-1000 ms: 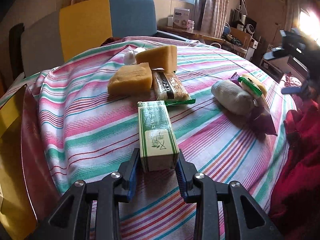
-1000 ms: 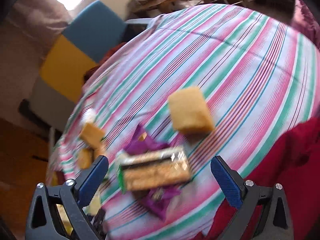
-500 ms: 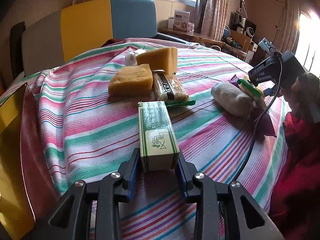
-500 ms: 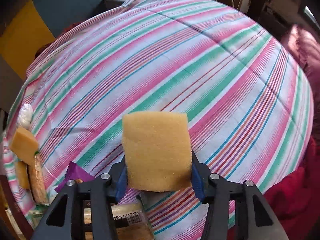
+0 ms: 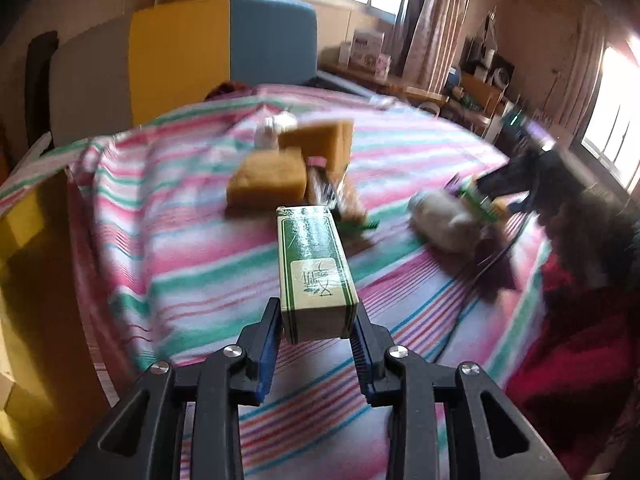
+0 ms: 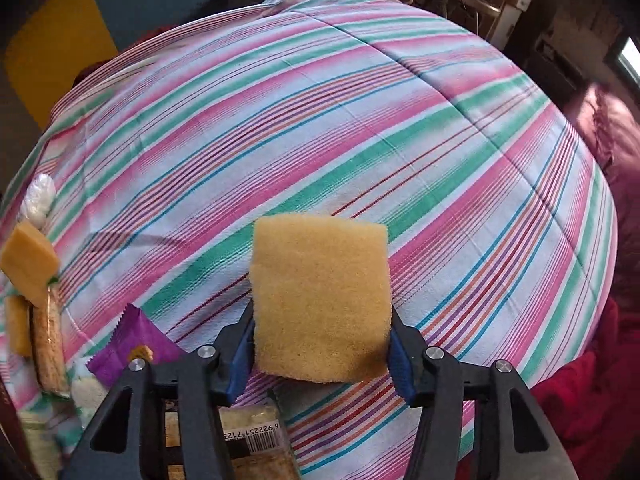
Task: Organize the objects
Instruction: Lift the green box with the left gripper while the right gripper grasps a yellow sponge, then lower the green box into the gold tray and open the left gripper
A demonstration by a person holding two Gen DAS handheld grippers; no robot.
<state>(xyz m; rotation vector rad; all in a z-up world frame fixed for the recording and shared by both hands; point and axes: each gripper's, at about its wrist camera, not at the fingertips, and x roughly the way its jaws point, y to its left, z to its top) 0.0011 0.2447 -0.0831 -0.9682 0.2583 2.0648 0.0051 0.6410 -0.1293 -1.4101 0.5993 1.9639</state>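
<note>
We hold the green box [image 5: 316, 276] by its near end in the left gripper [image 5: 316, 344], short of the sponge pile [image 5: 268, 180]; it could pivot out. The right gripper [image 6: 320, 354], jaws just reopened slightly, pinches a sponge [image 6: 320, 300]; soft foam may slip.

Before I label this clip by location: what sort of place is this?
Probably a lived-in room at home, not a lab. The objects lie on a striped cloth spread like a bedsheet or tablecloth, a padded yellow and blue chair stands behind it, and curtained windows light a cluttered desk.
</note>
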